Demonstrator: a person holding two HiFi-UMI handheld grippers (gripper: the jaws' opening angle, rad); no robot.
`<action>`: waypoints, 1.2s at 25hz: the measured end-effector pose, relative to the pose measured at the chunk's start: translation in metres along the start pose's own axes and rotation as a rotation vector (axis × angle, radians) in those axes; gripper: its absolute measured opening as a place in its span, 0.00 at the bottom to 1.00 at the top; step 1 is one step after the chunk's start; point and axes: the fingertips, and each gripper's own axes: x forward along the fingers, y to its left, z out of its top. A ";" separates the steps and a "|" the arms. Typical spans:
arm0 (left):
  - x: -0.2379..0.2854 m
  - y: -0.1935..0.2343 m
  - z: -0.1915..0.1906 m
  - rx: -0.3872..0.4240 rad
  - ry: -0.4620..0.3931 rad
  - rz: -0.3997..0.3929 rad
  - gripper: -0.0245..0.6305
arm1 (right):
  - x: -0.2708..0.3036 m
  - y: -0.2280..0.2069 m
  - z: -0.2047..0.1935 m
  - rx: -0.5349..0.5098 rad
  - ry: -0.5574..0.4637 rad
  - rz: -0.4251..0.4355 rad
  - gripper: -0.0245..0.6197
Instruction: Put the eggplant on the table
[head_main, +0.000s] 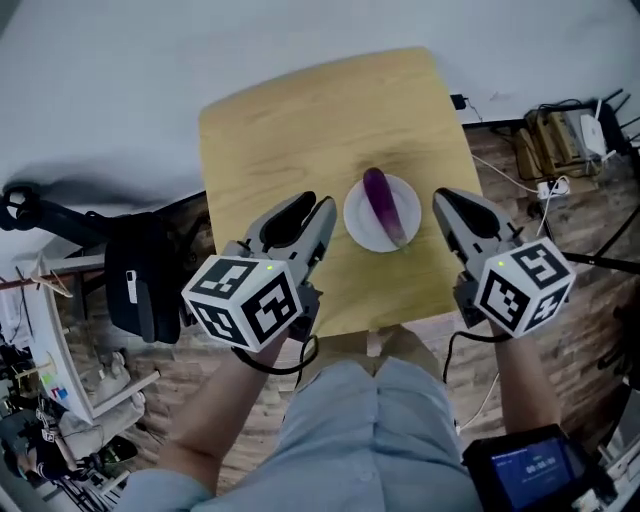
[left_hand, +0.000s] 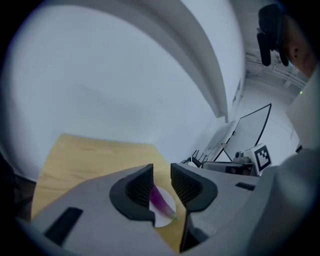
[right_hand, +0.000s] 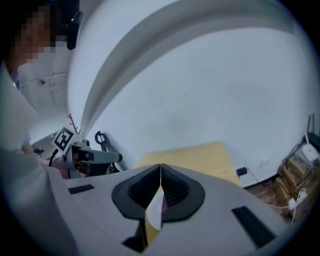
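Observation:
A purple eggplant (head_main: 380, 203) lies on a small white plate (head_main: 365, 228) on the near half of a square wooden table (head_main: 300, 130). My left gripper (head_main: 310, 208) hovers over the table just left of the plate, its jaws open with nothing between them. In the left gripper view the eggplant (left_hand: 160, 200) and plate (left_hand: 161, 218) show through the gap of that gripper (left_hand: 162, 172), well beyond the jaws. My right gripper (head_main: 447, 200) hovers just right of the plate and is shut and empty. Through the slit of the right gripper (right_hand: 160, 170) a sliver of plate (right_hand: 156, 207) shows.
A black chair with a bag (head_main: 140, 270) stands left of the table. Cables and a power strip (head_main: 545, 185) lie on the brick floor at the right, beside a white router (head_main: 598, 130). A cluttered white rack (head_main: 50, 370) is at lower left. A white wall lies behind the table.

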 end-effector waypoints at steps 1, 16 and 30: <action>-0.008 -0.008 0.009 0.030 -0.040 0.005 0.21 | -0.008 0.012 0.013 -0.041 -0.040 0.003 0.05; -0.103 -0.095 0.072 0.361 -0.493 0.188 0.05 | -0.092 0.120 0.095 -0.268 -0.393 0.008 0.04; -0.109 -0.119 0.093 0.455 -0.555 0.197 0.05 | -0.105 0.125 0.112 -0.332 -0.452 -0.027 0.04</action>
